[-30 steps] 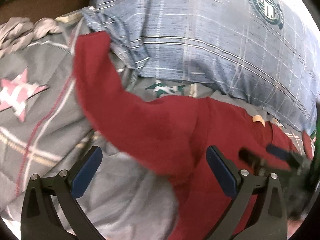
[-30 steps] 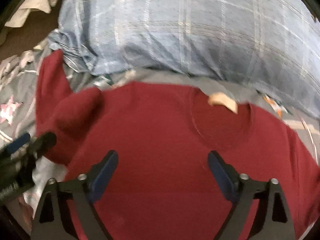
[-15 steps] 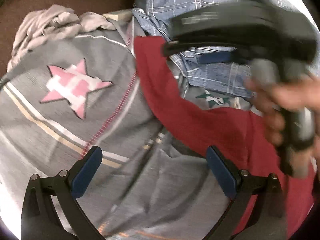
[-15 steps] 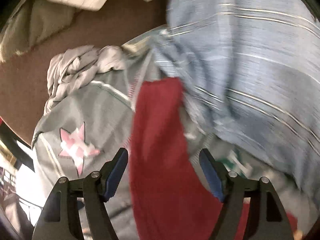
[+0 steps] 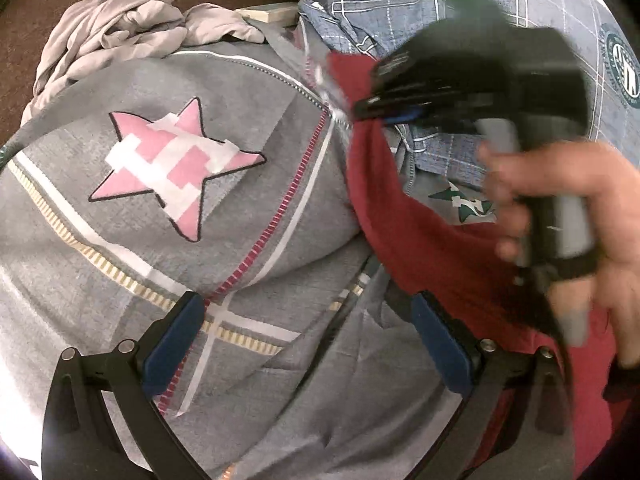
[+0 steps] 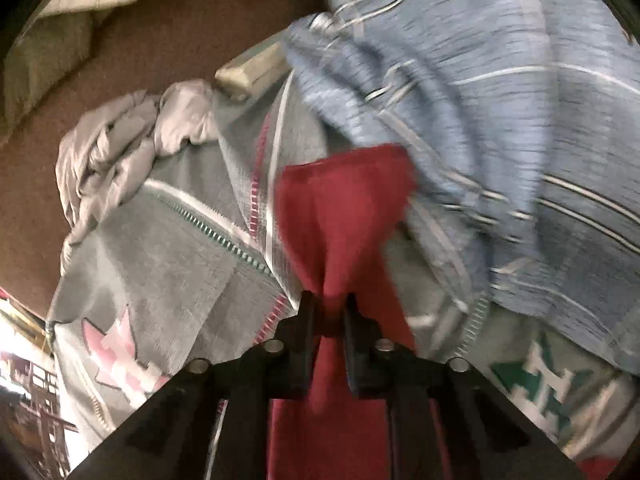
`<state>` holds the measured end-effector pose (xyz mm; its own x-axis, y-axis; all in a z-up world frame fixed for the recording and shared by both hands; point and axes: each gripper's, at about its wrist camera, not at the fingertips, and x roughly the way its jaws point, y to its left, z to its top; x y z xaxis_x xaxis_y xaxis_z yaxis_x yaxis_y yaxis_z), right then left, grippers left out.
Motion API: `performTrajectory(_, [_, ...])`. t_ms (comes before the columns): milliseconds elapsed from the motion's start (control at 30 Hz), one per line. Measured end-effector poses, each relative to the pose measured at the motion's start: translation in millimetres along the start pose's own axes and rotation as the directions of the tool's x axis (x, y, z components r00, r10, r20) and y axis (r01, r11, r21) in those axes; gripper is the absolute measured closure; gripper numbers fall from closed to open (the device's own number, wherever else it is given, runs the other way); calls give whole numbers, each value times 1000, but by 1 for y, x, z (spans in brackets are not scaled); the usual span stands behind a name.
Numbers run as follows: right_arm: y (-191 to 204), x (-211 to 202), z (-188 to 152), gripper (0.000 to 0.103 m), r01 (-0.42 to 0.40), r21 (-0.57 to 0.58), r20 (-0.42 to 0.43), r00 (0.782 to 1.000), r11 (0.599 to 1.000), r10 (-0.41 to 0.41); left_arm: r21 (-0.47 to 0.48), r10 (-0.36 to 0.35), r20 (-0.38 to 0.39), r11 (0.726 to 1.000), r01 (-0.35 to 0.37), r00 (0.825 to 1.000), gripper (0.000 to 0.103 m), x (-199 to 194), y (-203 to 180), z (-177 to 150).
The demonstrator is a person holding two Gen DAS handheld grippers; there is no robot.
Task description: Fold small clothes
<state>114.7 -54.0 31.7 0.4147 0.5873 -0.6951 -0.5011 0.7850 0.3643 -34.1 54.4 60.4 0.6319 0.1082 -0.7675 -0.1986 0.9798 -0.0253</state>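
A dark red sweater lies on the grey quilt, its left sleeve stretched toward the blue plaid pillow. My right gripper is shut on the sleeve near its cuff. In the left wrist view the right gripper shows as a black body held by a hand, clamped on the sleeve end. My left gripper is open and empty, low over the quilt just left of the sweater's body.
The quilt has a pink star patch and a green star patch. A crumpled pale grey garment lies at the quilt's far edge by a brown floor. The blue plaid pillow lies beyond the sleeve.
My right gripper swung left from the sweater's chest to the left sleeve and shut on it. My left gripper stayed open and drew back left over the quilt.
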Motion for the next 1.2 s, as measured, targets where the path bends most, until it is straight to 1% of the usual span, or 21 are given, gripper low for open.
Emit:
performTrajectory(100, [-10, -42, -15, 91, -11, 27, 61, 998, 1000, 9, -27, -31, 0, 999, 31, 1000, 0, -3, 3, 1])
performTrajectory(200, [-25, -97, -40, 91, -19, 73, 143, 990, 997, 8, -50, -45, 15, 998, 45, 999, 0, -8, 4, 3])
performTrajectory(267, [-35, -135, -55, 91, -12, 98, 207, 978, 995, -9, -53, -48, 19, 997, 49, 999, 0, -9, 4, 3])
performTrajectory(333, [-43, -178, -72, 91, -49, 136, 279, 960, 990, 10, -60, -60, 14, 996, 61, 998, 0, -10, 2, 3])
performTrajectory(400, [-52, -218, -97, 91, -48, 151, 334, 943, 987, -5, -72, -78, 16, 994, 78, 997, 0, -12, 1, 2])
performTrajectory(467, [-65, -255, -133, 91, -27, 175, 361, 932, 984, -39, -62, -87, 21, 994, 88, 996, 0, -14, -4, 1])
performTrajectory(500, [-67, -264, -136, 91, -11, 187, 362, 930, 982, -59, -55, -87, 24, 995, 89, 996, 0, -15, -7, 1])
performTrajectory(600, [-97, -291, -181, 91, 89, 262, 332, 927, 961, -176, -23, -94, 36, 995, 94, 995, 0, -20, -18, 1])
performTrajectory(667, [-121, -295, -210, 91, 131, 343, 293, 926, 930, -239, -11, -105, 32, 994, 105, 994, 0, -21, -24, 0])
performTrajectory(767, [-155, -300, -248, 91, 222, 431, 224, 912, 874, -342, 14, -120, 22, 993, 119, 993, 0, -19, -39, -3])
performTrajectory(800, [-163, -300, -259, 91, 248, 447, 195, 911, 860, -364, 32, -121, 19, 992, 121, 992, 0, -19, -46, -4])
performTrajectory(833, [-174, -302, -272, 91, 259, 462, 159, 916, 848, -367, 51, -123, 16, 991, 122, 992, 0, -18, -53, -7])
performTrajectory(867, [-180, -300, -279, 88, 257, 481, 134, 923, 838, -360, 75, -127, 6, 989, 126, 992, 0, -17, -61, -8])
performTrajectory(900, [-183, -301, -286, 82, 256, 509, 119, 924, 821, -362, 92, -133, -3, 987, 133, 991, 0, -14, -68, -9])
performTrajectory(933, [-187, -305, -294, 72, 249, 540, 113, 925, 804, -363, 105, -140, -7, 985, 140, 990, 0, -14, -72, -11])
performTrajectory(967, [-188, -310, -300, 54, 236, 564, 120, 925, 791, -362, 121, -147, -9, 982, 147, 989, 0, -14, -78, -13])
performTrajectory(1000, [-193, -320, -308, 46, 210, 590, 150, 920, 780, -362, 138, -151, -10, 979, 151, 989, 0, -14, -85, -14])
performTrajectory(1033, [-198, -330, -317, 37, 185, 619, 187, 909, 763, -373, 165, -154, -14, 974, 154, 988, 0, -13, -94, -17])
performTrajectory(1067, [-203, -340, -322, 36, 167, 650, 213, 896, 741, -389, 178, -156, -19, 971, 157, 988, 0, -12, -99, -19])
performTrajectory(1133, [-215, -352, -330, 36, 153, 674, 221, 892, 722, -395, 213, -159, -42, 963, 164, 986, 0, -8, -110, -24])
performTrajectory(1200, [-220, -351, -326, 36, 180, 679, 198, 889, 712, -413, 229, -147, -61, 960, 158, 987, 0, -2, -118, -27])
